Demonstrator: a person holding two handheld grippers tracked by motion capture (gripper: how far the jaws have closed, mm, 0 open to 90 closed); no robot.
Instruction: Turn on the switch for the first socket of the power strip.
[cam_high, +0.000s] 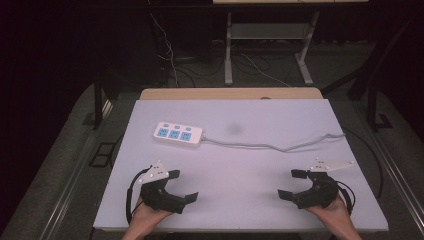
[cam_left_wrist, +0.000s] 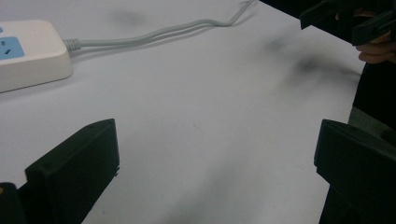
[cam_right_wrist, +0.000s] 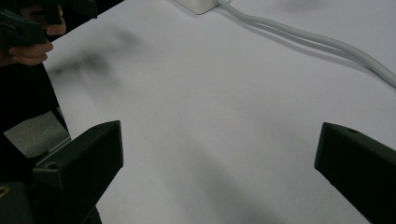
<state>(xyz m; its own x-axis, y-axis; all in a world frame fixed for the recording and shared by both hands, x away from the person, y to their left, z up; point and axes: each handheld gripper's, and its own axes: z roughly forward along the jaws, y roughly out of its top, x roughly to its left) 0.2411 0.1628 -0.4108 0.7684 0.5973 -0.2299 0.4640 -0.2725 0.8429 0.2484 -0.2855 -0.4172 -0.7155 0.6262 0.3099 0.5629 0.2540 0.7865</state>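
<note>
High view: both grippers idle near the desk's (cam_high: 230, 210) front edge, jaws wide, nothing held.
Power strip (cam_high: 178, 134) sits far-left, cord (cam_high: 272, 145) trailing right. Left gripper (cam_high: 186, 186) is nearer; likely reach there, approach square, avoid snagging cord. Right gripper (cam_high: 292, 184) well apart.

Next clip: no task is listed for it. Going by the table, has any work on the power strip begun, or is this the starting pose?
It looks like the start. Done: nothing visible; the power strip lies flat toward the far left of the table, its cable trailing off right. In hand: nothing; the left gripper and right gripper are open, near the front edge. Everything is left.
</note>
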